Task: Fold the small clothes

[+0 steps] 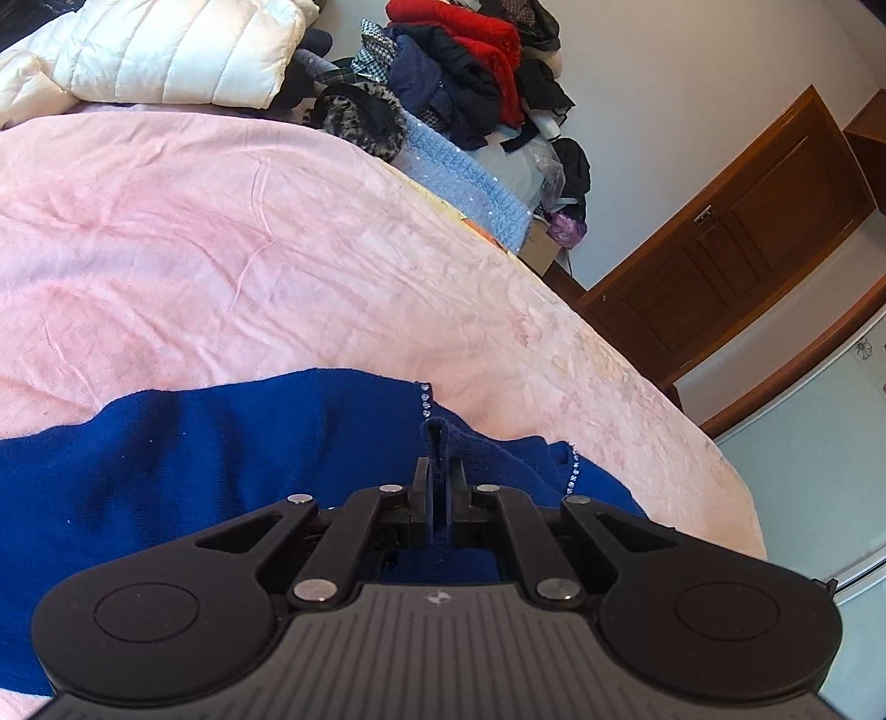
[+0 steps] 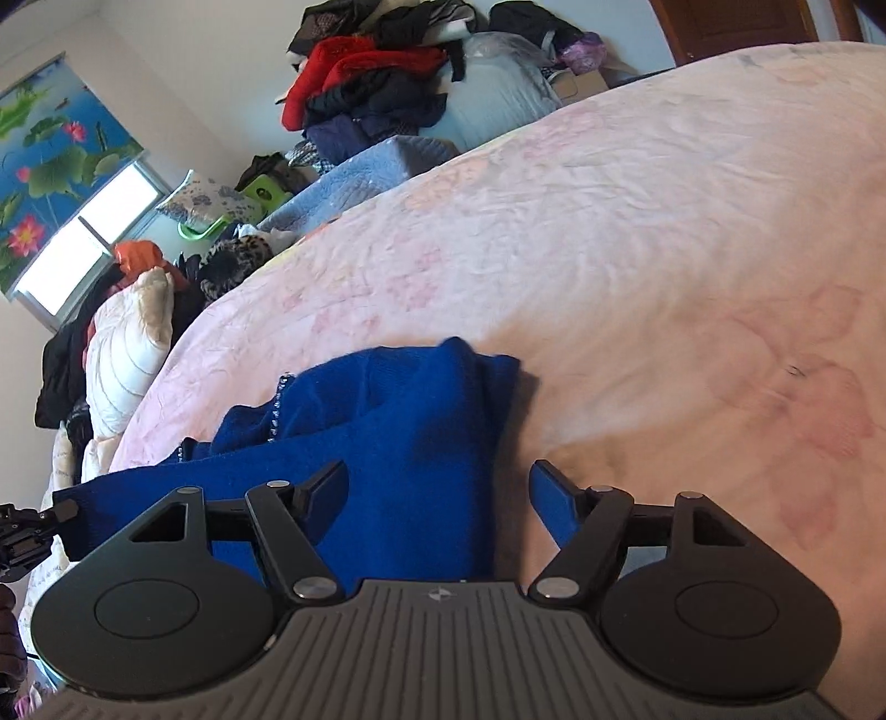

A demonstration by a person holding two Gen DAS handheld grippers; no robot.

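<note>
right now the left tongs (image 1: 441,471) are pinched tight on a small fold of the blue sweater (image 1: 194,459), the cloth standing up as a narrow ridge between the two black fingers (image 1: 422,479). a line of little shiny studs (image 1: 425,399) runs along the sweater's edge just ahead of those tongs, and the rest of the garment spreads out to their left and underneath them, flat on the pink bedspread (image 1: 221,249).

the right tongs (image 2: 440,487) stand wide apart, nothing pressed between them. the sweater (image 2: 398,421) lies bunched just ahead of them, with one thick fold passing under the left finger (image 2: 326,482) and into the gap (the blue-faced right finger (image 2: 554,507) sits clear of the cloth, over bare bedspread (image 2: 664,249)). a row of studs (image 2: 279,399) shows ahead and to the left of these tongs.

far ahead of both tongs, past the bed's edge, a heap of clothes (image 1: 470,66) with a red piece on top is stacked against the wall, and a white puffy jacket (image 1: 166,50) lies ahead-left of the left tongs. a brown wooden door (image 1: 736,232) stands ahead-right of the left tongs.
</note>
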